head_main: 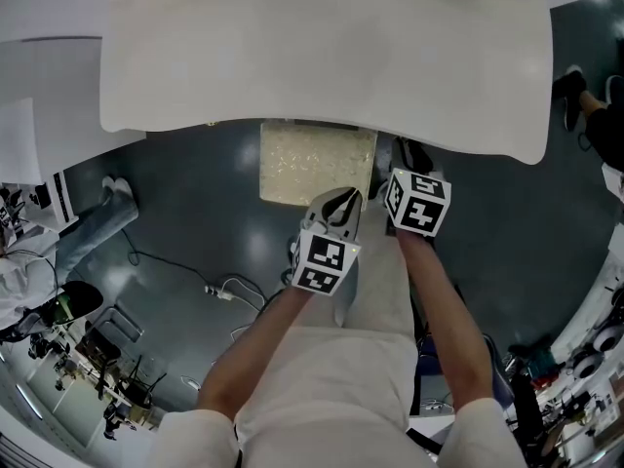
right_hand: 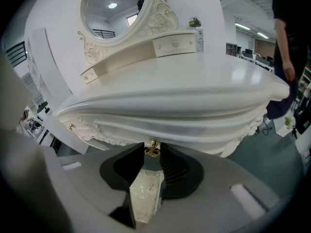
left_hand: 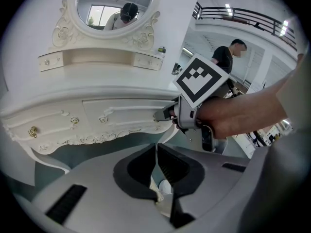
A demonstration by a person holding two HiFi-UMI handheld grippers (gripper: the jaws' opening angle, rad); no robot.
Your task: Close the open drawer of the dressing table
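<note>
The drawer (left_hand: 127, 111) is the centre panel of the dressing table's front, tucked under the overhanging worktop (right_hand: 194, 86). In the left gripper view it looks about level with the panels beside it, though I cannot tell from that angle whether a gap remains.

The likeliest trouble is a skewed push. The gold knob (right_hand: 153, 147) being held sits toward the panel's right end, so force applied only there could twist the drawer on its runners and jam it short of home. The knob is also small and rounded, and the claw comes at it from above on a downward slant. A shove along that line would press down as much as in, and the tips could slide off. The worktop's edge hangs close above, so the marker cube might knock it if the hand lifts.

The right claw (right_hand: 153, 152) is clenched on that knob, one jaw on each side, directly in front of the drawer. The left claw (left_hand: 156, 152) is shut on nothing and hangs back from the table, beside and behind the right one. A cream patterned surface (head_main: 317, 164) lies lower down beneath the worktop.
</note>
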